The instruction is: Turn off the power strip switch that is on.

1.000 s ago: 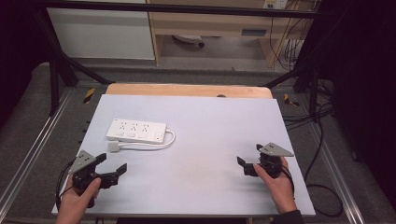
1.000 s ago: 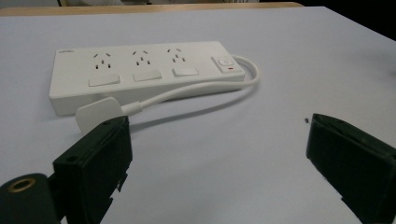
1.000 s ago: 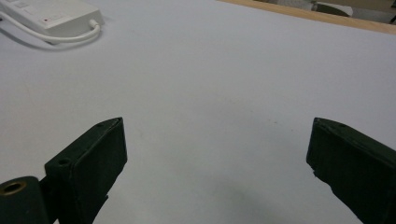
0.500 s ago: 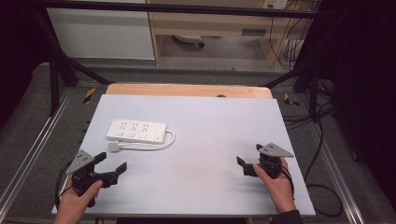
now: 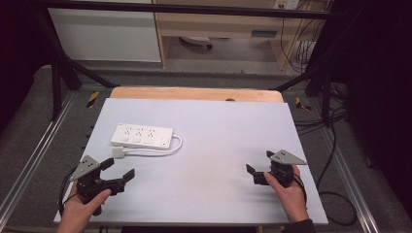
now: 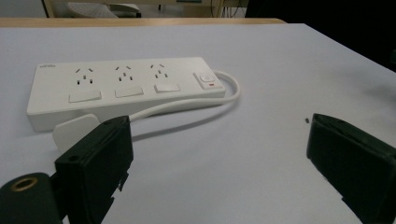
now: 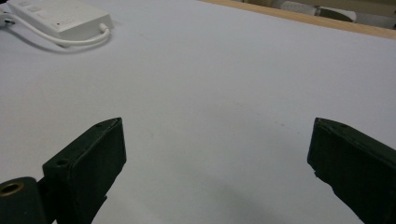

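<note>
While both grippers are hovering low over the pale tabletop (image 5: 218,145), a white power strip (image 5: 141,136) is lying at its left-centre.

The left gripper (image 5: 119,168) is sitting just in front of the strip, fingers (image 6: 95,161) spread wide and holding nothing; the strip's white plug (image 6: 74,130) is lying beside the left finger, possibly touching it. The right gripper (image 5: 257,167) is waiting well apart, near the right edge, its fingers (image 7: 88,163) likewise gaping and empty.

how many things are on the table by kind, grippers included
power strip (white, with its cord and plug): 1
grippers (black, jaws open): 2, the left gripper and the right gripper
total: 3
</note>
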A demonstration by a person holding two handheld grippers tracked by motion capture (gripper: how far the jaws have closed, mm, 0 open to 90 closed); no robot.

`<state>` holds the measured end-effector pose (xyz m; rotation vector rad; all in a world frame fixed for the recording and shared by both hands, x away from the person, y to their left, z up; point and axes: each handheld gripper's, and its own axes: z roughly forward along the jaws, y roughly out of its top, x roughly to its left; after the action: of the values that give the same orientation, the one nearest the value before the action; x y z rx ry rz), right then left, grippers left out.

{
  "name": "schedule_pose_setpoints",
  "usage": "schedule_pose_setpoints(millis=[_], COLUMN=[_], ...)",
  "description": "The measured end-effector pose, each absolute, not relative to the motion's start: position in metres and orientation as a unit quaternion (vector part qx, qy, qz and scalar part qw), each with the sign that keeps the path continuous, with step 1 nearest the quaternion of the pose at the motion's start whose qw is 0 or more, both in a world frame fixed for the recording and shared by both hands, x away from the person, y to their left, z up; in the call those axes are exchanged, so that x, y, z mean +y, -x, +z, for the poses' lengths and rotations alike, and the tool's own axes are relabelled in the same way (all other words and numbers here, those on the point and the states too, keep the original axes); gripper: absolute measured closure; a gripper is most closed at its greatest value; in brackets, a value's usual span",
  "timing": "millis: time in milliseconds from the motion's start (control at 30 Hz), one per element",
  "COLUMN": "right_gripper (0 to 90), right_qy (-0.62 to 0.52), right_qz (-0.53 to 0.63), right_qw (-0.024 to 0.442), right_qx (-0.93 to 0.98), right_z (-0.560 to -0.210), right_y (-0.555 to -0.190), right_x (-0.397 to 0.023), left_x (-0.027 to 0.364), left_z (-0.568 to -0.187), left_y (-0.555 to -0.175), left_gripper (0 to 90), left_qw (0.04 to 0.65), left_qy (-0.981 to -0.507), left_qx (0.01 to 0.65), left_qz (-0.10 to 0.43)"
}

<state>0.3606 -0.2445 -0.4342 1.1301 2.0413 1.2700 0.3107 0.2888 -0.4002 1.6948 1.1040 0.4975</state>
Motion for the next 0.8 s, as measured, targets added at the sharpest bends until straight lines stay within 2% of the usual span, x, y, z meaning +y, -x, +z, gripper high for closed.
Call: schedule_pose_setpoints(millis=[167, 800], right_gripper=[4.3, 4.3], right_qy=[-0.408, -0.412], right_qz=[0.458, 0.46], right_qw=[0.24, 0.237], right_qx=[0.753, 0.75], right_z=[-0.435, -0.434], right_y=[-0.358, -0.357], right_x=[-0.241, -0.241], left_x=[0.288, 0.267], left_z=[-0.394, -0.37], left_y=[-0.317, -0.337], left_gripper=[8.6, 7.5], left_qw=[0.505, 0.512], left_qy=[-0.696, -0.709], left_qx=[0.469, 0.446], left_qz=[0.202, 0.191])
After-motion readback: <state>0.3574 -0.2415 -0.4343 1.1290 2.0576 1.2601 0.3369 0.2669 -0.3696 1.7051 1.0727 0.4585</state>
